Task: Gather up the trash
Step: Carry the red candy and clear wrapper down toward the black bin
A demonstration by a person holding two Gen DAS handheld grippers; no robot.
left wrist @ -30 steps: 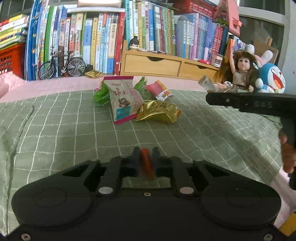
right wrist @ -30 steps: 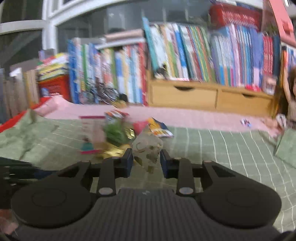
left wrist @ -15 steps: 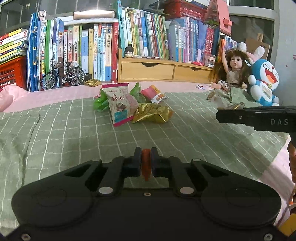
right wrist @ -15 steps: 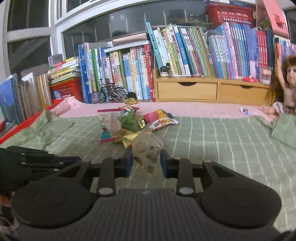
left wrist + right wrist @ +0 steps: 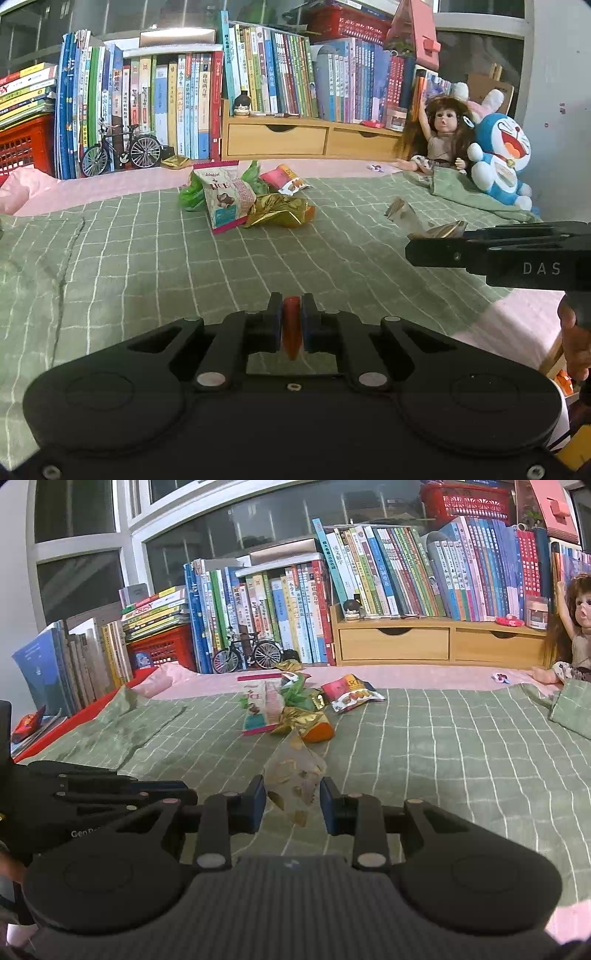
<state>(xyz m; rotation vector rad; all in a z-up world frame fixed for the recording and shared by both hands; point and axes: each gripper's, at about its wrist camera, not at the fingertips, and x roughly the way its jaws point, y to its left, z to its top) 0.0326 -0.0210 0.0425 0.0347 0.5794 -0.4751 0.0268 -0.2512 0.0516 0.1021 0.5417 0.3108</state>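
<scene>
A crumpled pale printed snack wrapper (image 5: 293, 779) is clamped in the right gripper (image 5: 293, 805); a thin red-orange scrap (image 5: 291, 328) is pinched in the fully closed left gripper (image 5: 291, 325), both above the green checked bedspread (image 5: 147, 258). Carry step: both loads await a bin, none visible. The pile of remaining snack packets (image 5: 243, 199) lies well ahead.

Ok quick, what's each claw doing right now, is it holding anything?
Left claw: shut on a thin orange-red wrapper.
Right claw: shut on a pale patterned snack wrapper.
</scene>
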